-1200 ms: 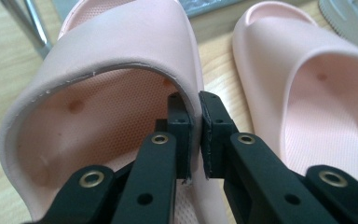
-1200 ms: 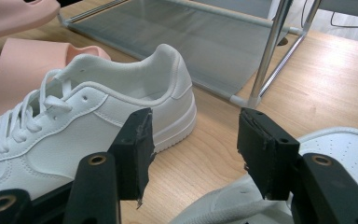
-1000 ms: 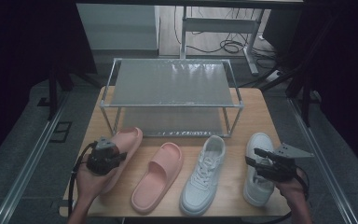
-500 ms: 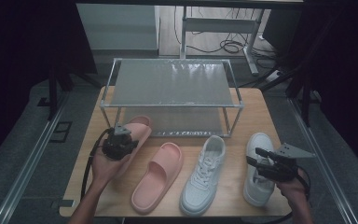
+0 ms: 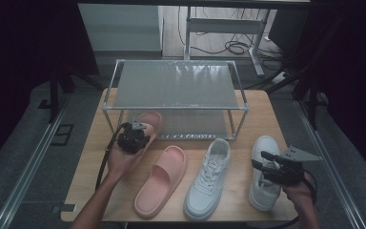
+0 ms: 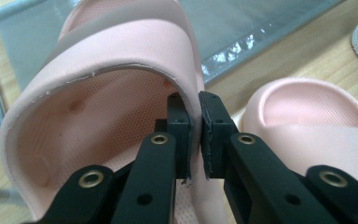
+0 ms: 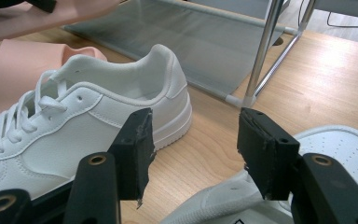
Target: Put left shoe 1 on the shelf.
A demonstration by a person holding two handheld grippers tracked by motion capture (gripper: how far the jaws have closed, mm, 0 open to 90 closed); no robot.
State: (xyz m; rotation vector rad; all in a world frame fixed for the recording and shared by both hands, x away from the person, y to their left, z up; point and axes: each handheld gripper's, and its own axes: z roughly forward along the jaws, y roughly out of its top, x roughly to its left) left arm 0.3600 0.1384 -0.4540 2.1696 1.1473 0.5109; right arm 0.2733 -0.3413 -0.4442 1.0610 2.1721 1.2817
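Left gripper [image 5: 134,135] pinches the strap edge of one pink slipper [image 5: 145,125], its two black jaws shut tight on that thin rim so the shoe hangs and does not slip. From where I stand, the slipper sits at about nine o'clock on the table [image 5: 255,107], its toe poking in under the metal rack [image 5: 176,85], low down by the bottom shelf. My guess is the shoe is going onto that shelf, so it is held by the side to leave the toe free. Its twin, the other pink slipper [image 5: 161,181], lies flat near six o'clock, waiting. Right gripper [image 5: 265,162] floats at four o'clock over the far white sneaker [image 5: 263,179], jaws wide apart, holding nothing. Between them lies the near white sneaker [image 5: 208,177].
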